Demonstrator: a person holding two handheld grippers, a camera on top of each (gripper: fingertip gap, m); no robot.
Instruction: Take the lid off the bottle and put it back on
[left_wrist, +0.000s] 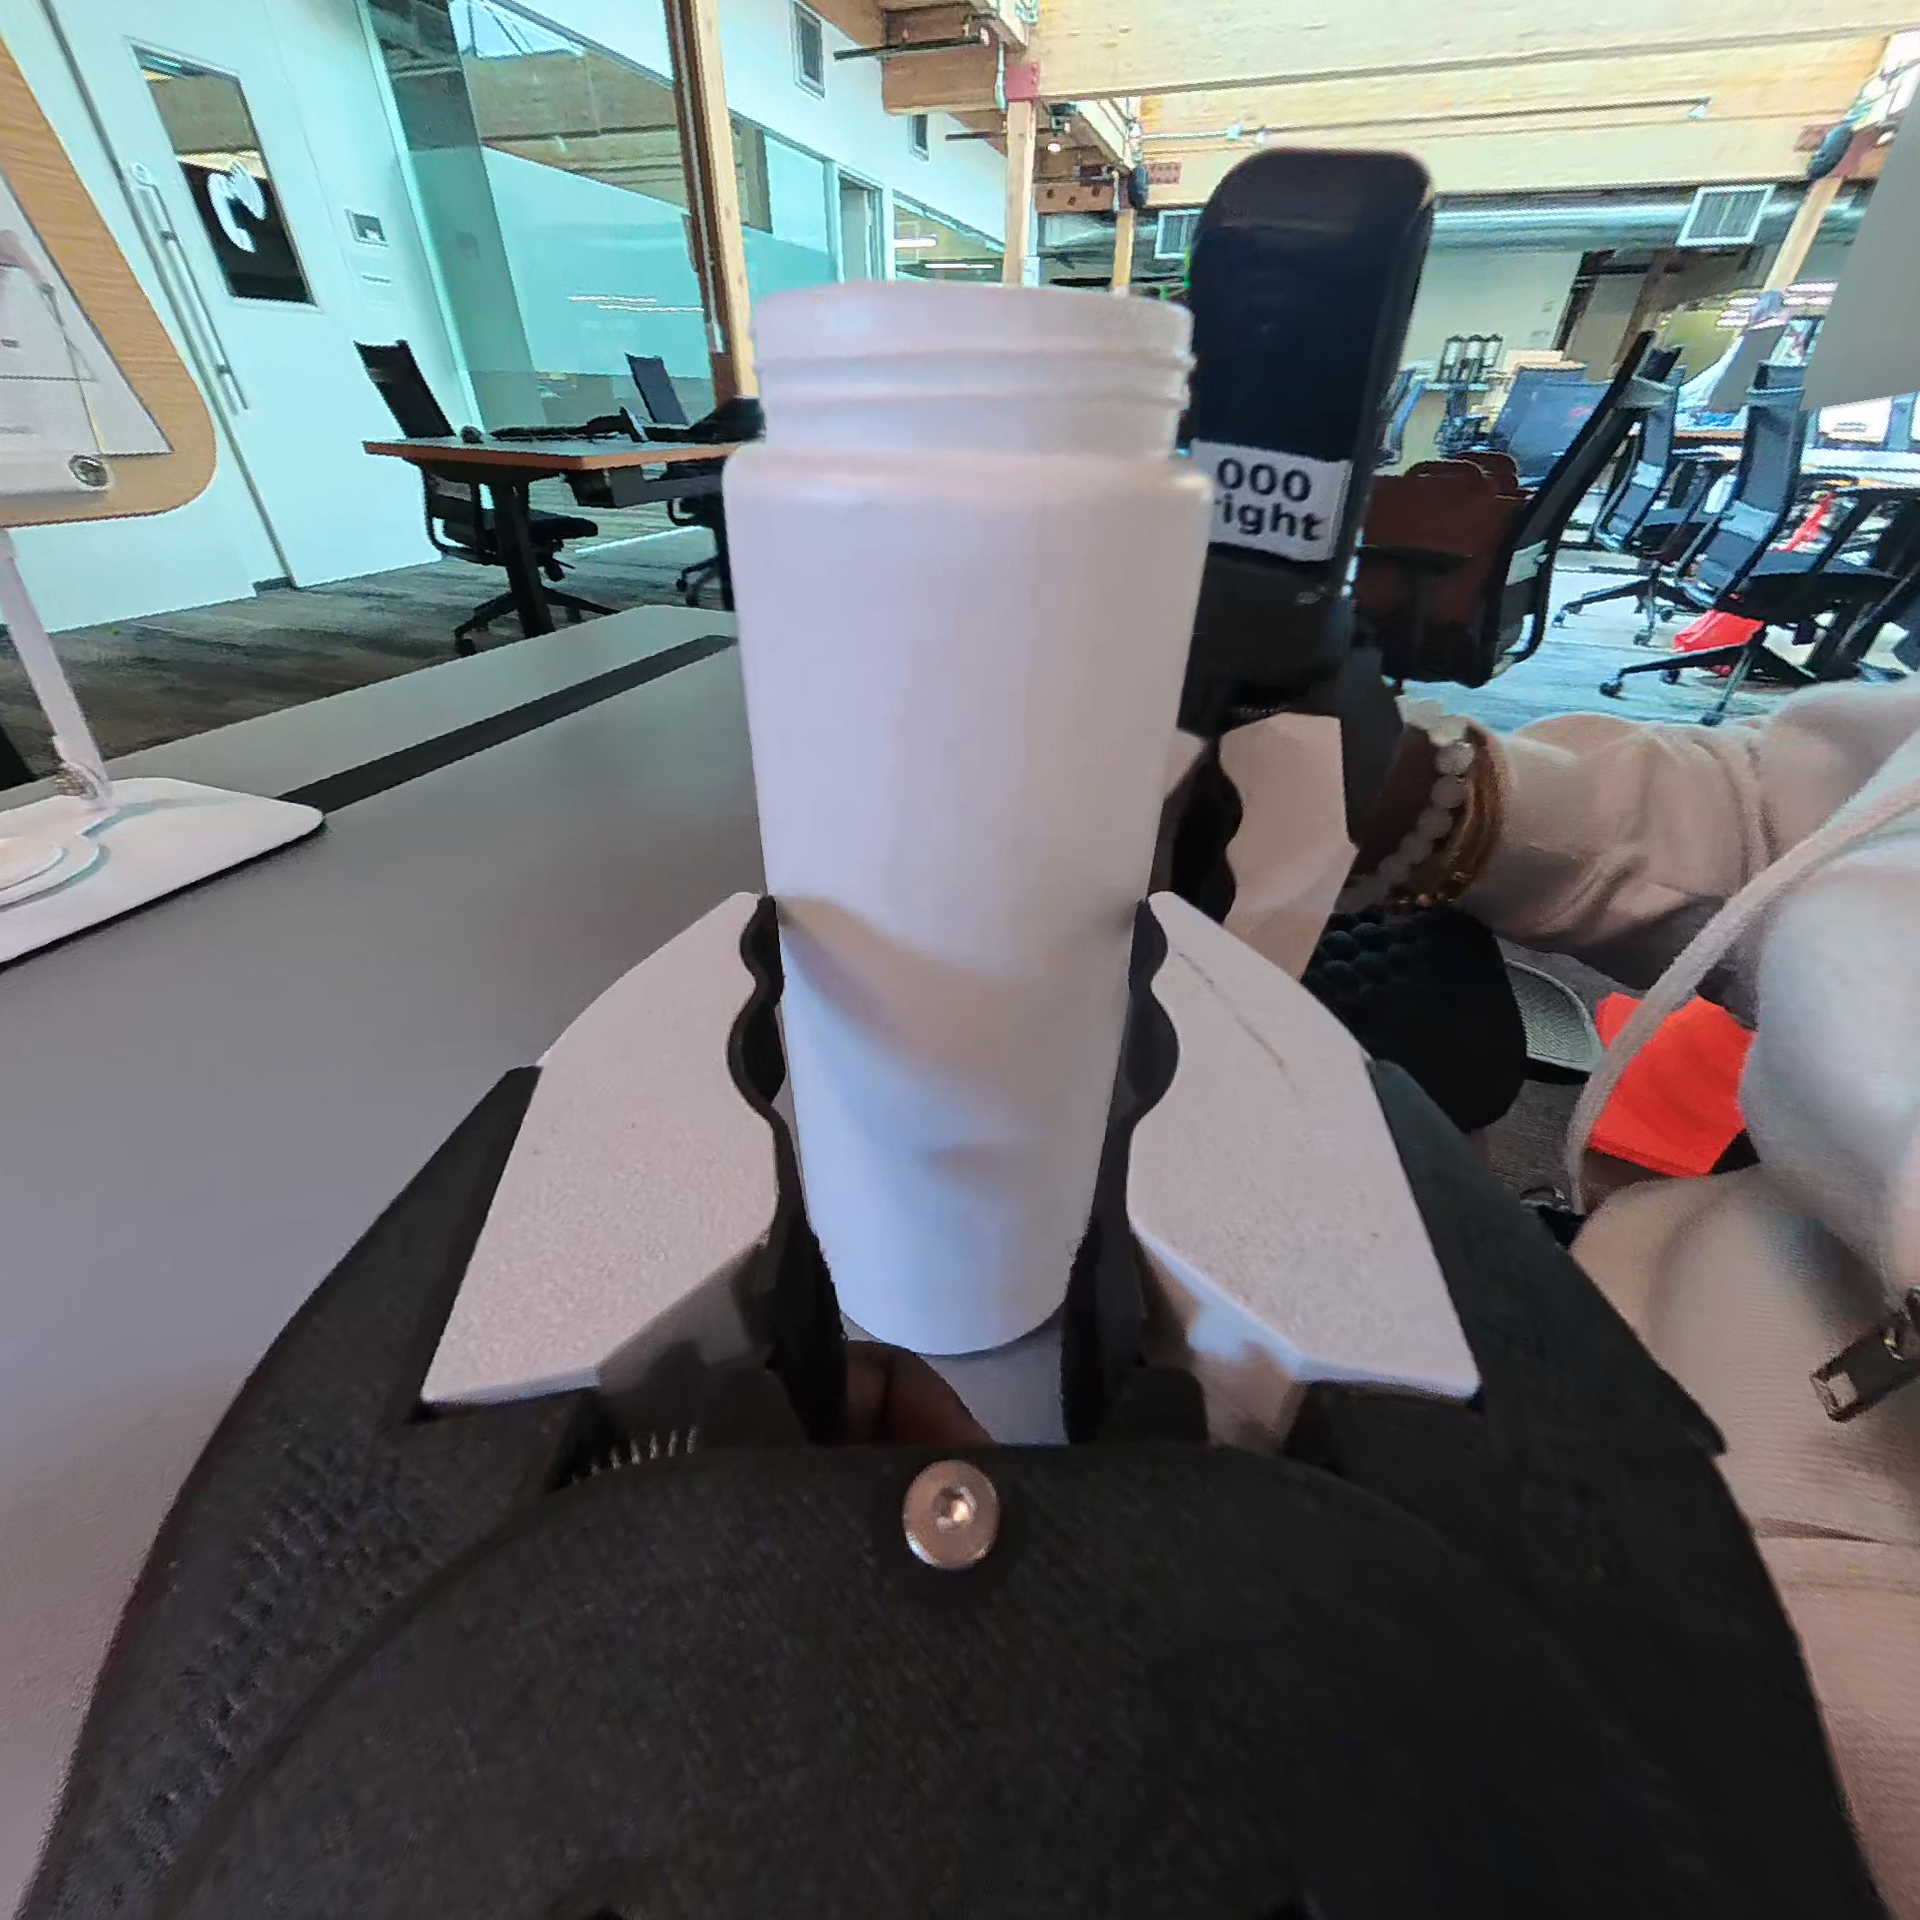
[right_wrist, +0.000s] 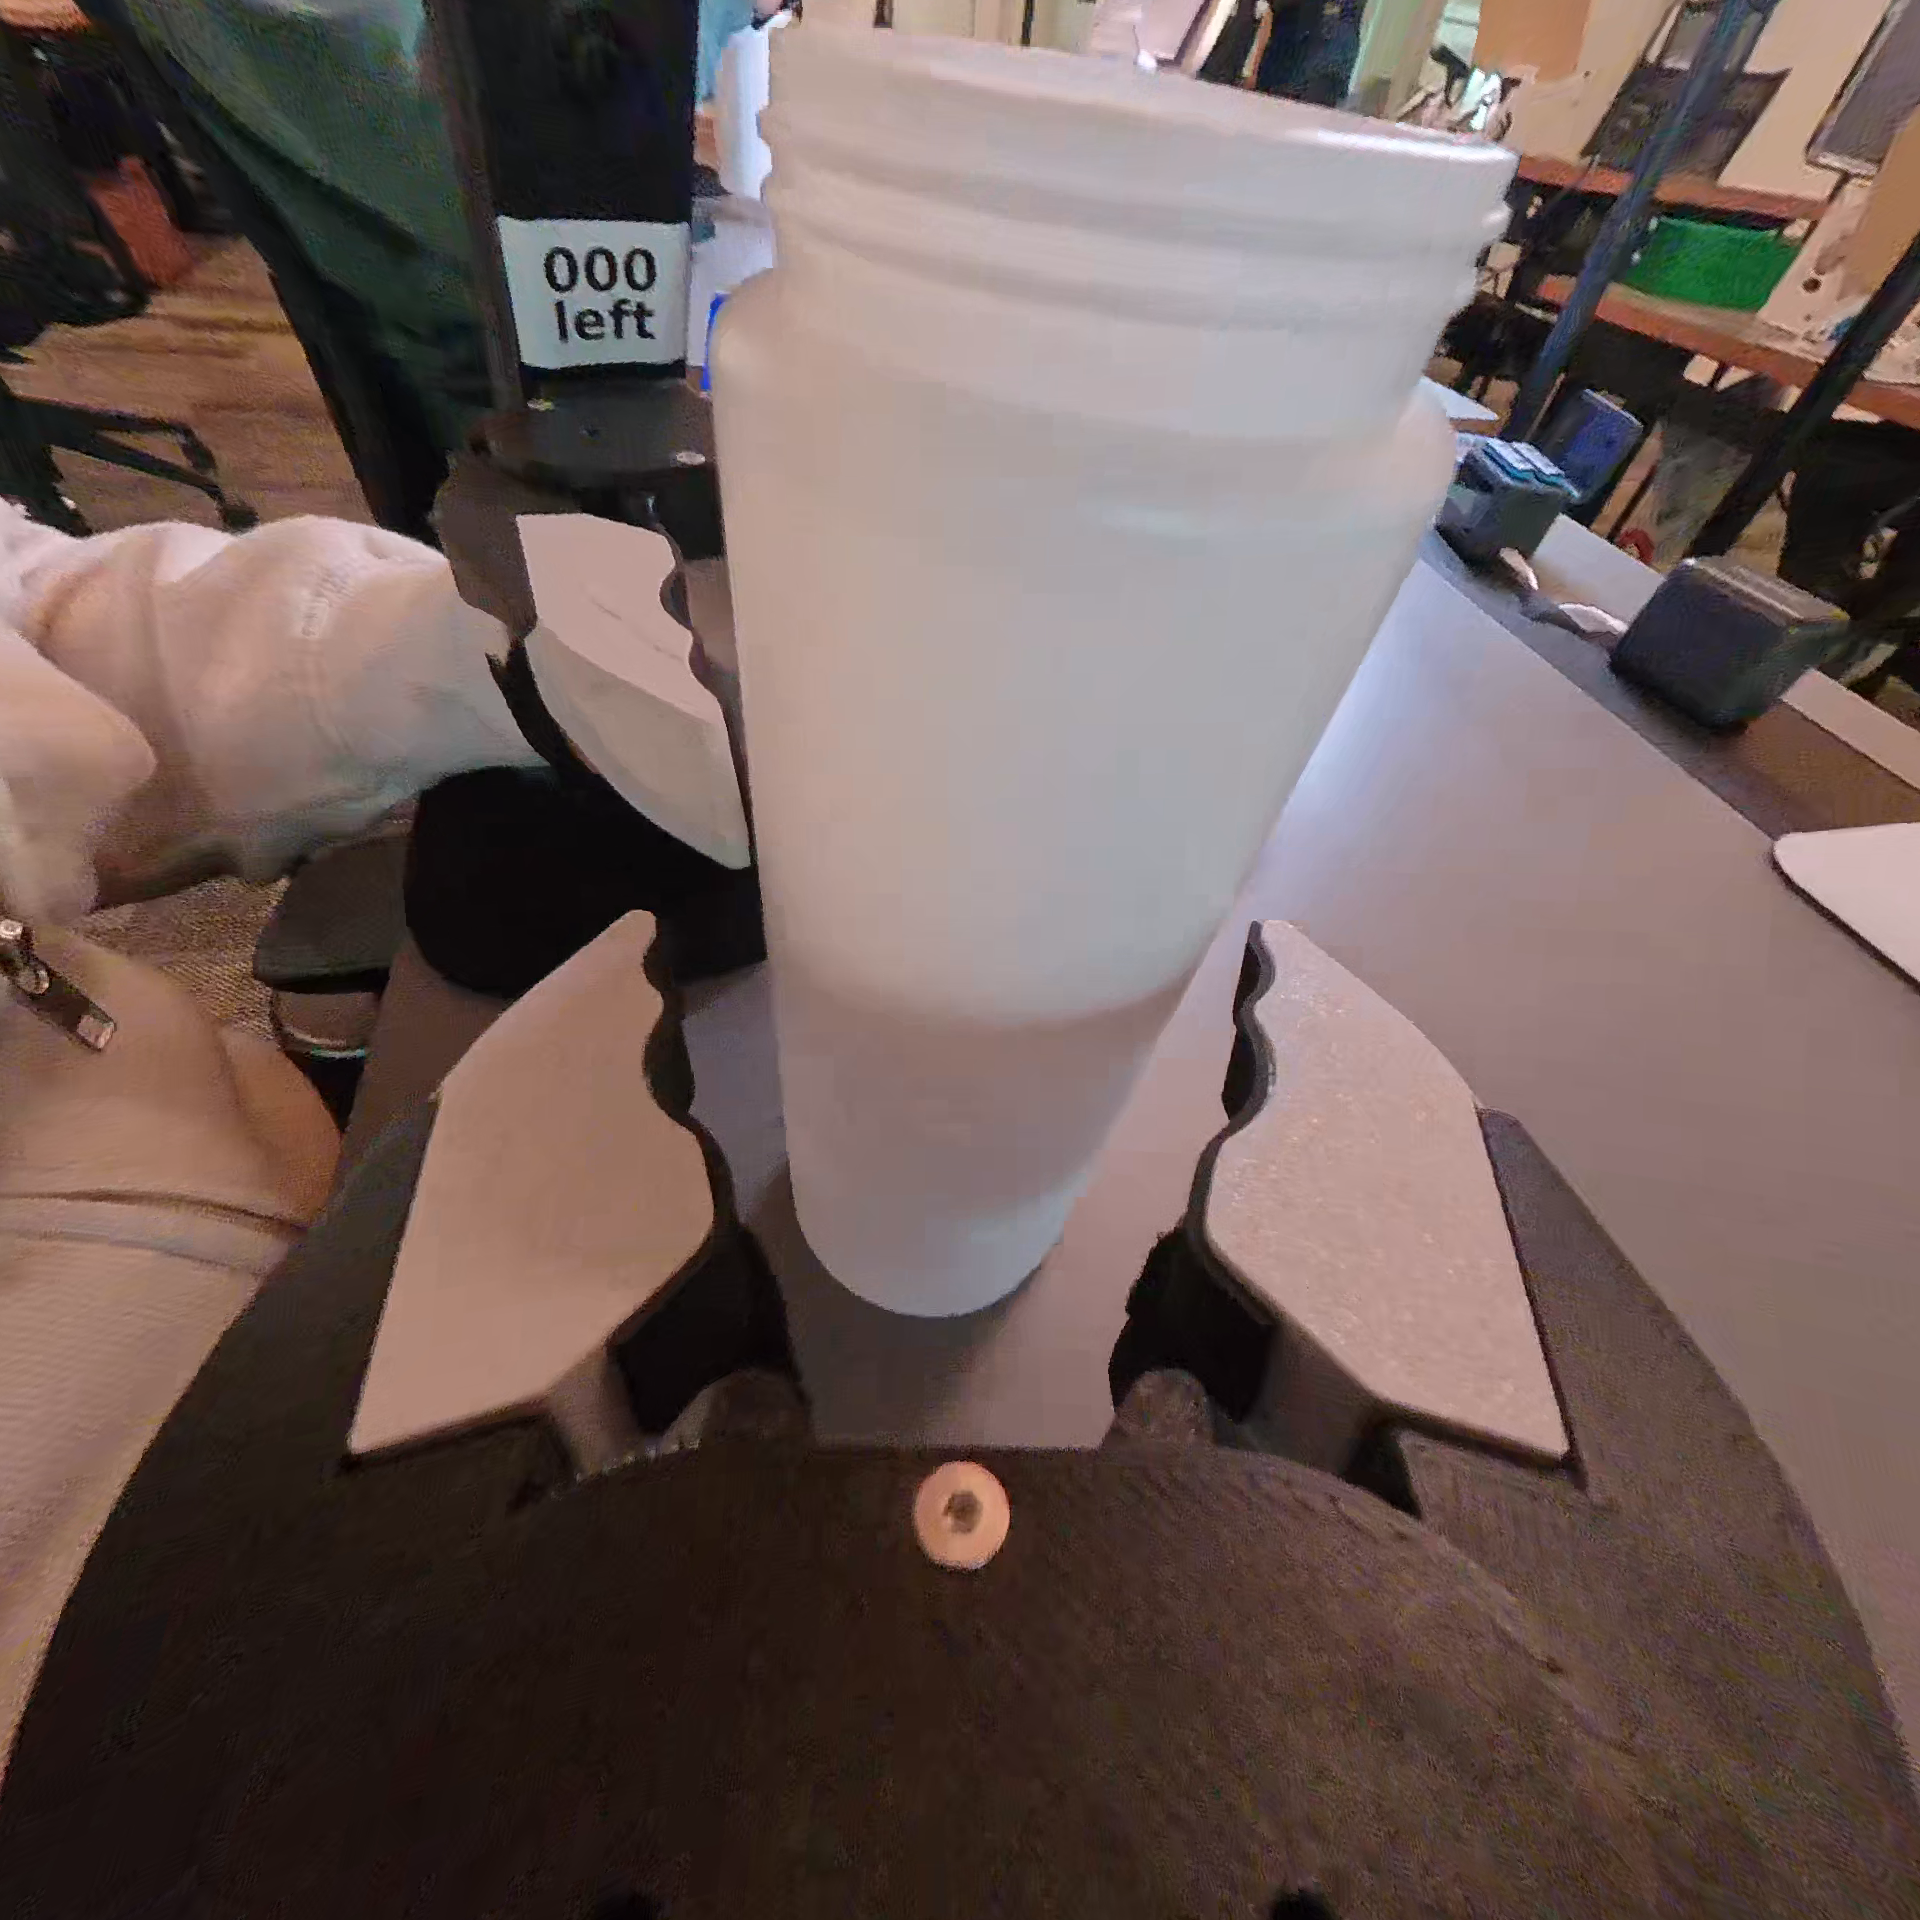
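Left gripper (left_wrist: 951, 1060): clamping the lower body of the bottle (left_wrist: 961, 831), holding it upright above the table (left_wrist: 364, 987).
Right gripper (right_wrist: 956, 1101): jaws standing apart around the bottle's base, gripping nothing.
Step advice: keeping the left clamp steady and the neck vertical should help the lid start squarely.
Bottle: white, threads showing bare; lid not visible.

A tall white plastic bottle (left_wrist: 951, 831) stands upright on a dark grey desk (left_wrist: 364, 987), between the left gripper's (left_wrist: 954, 1029) fingers; the right gripper (right_wrist: 961, 1101) flanks its base.
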